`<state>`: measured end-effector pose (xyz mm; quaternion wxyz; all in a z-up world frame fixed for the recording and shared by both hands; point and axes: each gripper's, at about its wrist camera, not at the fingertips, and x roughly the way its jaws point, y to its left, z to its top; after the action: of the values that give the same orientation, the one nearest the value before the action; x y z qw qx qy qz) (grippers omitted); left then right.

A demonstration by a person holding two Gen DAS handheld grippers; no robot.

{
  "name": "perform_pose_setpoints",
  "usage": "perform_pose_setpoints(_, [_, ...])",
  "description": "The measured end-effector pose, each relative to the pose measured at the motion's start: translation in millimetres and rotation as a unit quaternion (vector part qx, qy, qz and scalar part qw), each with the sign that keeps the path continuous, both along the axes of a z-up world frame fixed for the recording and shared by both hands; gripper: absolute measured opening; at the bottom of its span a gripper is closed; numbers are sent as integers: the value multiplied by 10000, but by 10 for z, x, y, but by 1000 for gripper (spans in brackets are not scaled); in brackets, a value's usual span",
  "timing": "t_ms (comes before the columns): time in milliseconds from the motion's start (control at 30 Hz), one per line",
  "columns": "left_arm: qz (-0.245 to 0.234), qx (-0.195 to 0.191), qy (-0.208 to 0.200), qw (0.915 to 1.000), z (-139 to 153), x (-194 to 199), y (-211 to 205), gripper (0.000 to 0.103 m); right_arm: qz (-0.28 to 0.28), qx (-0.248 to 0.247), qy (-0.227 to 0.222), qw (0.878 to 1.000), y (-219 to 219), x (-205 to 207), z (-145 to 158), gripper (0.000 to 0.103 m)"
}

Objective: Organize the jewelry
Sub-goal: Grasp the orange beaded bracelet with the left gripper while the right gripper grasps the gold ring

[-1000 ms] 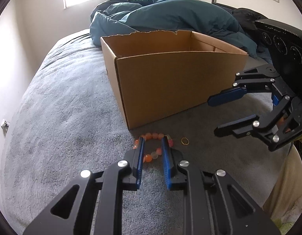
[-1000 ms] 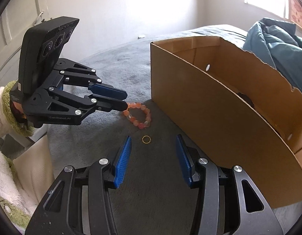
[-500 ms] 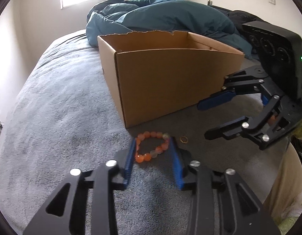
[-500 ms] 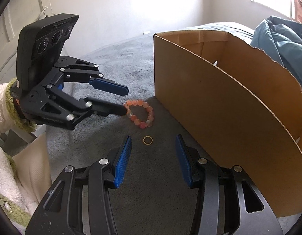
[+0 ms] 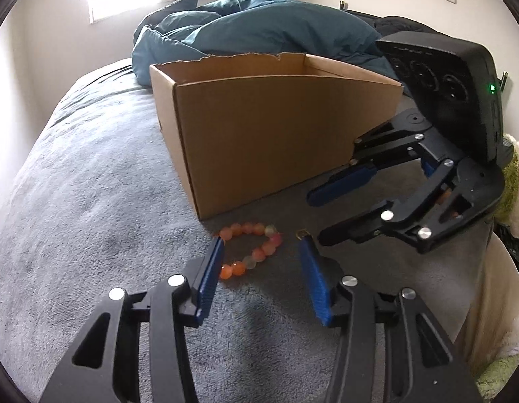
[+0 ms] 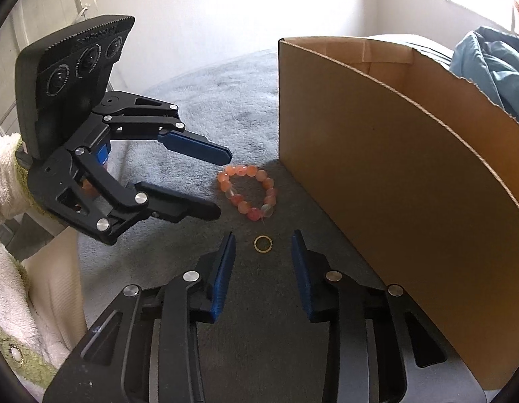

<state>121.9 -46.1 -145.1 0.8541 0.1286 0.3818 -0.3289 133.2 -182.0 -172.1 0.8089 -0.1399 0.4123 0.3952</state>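
An orange bead bracelet (image 5: 251, 250) (image 6: 247, 191) lies on the grey blanket just in front of the cardboard box (image 5: 259, 141) (image 6: 394, 168). My left gripper (image 5: 261, 238) (image 6: 222, 184) has the bracelet between its fingers, and its jaws are opening without pressing on it. A small gold ring (image 6: 263, 244) (image 5: 301, 232) lies flat beside the bracelet. My right gripper (image 6: 263, 235) (image 5: 316, 218) points down at the ring. Its jaws are closing with the ring between the fingertips, untouched. In the left wrist view my own right fingertip half hides the ring.
The open box stands on a bed covered by the grey blanket (image 5: 91, 201). A teal duvet (image 5: 259, 30) is bunched behind the box. A cream and green sleeve (image 6: 10, 201) holds the left gripper, and the bed's edge drops off near it.
My left gripper's jaws have spread wide apart around the bracelet, which stays on the blanket. My right gripper's jaws have narrowed over the ring. Both views have drawn slightly nearer to the jewelry.
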Motion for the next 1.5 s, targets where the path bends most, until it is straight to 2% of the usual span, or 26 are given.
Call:
perform_pose_setpoints(233, [-15, 50, 33, 10000, -44, 6, -26, 45, 138, -140, 24, 9998, 88, 25, -91, 21])
perform_pose_setpoints(700, [-143, 141, -54, 9998, -16, -12, -91, 45, 181, -158, 147, 9996, 141, 119, -252, 16])
perform_pose_setpoints(967, [-264, 841, -24, 9961, -171, 90, -290, 33, 162, -137, 124, 9997, 138, 135, -280, 11])
perform_pose_setpoints(1400, [-256, 924, 137, 9953, -263, 244, -387, 31, 36, -135, 140, 9998, 66, 166, -312, 10])
perform_pose_setpoints(1500, [-241, 875, 153, 9958, -278, 241, -364, 25, -23, -105, 163, 9998, 15, 159, -302, 10])
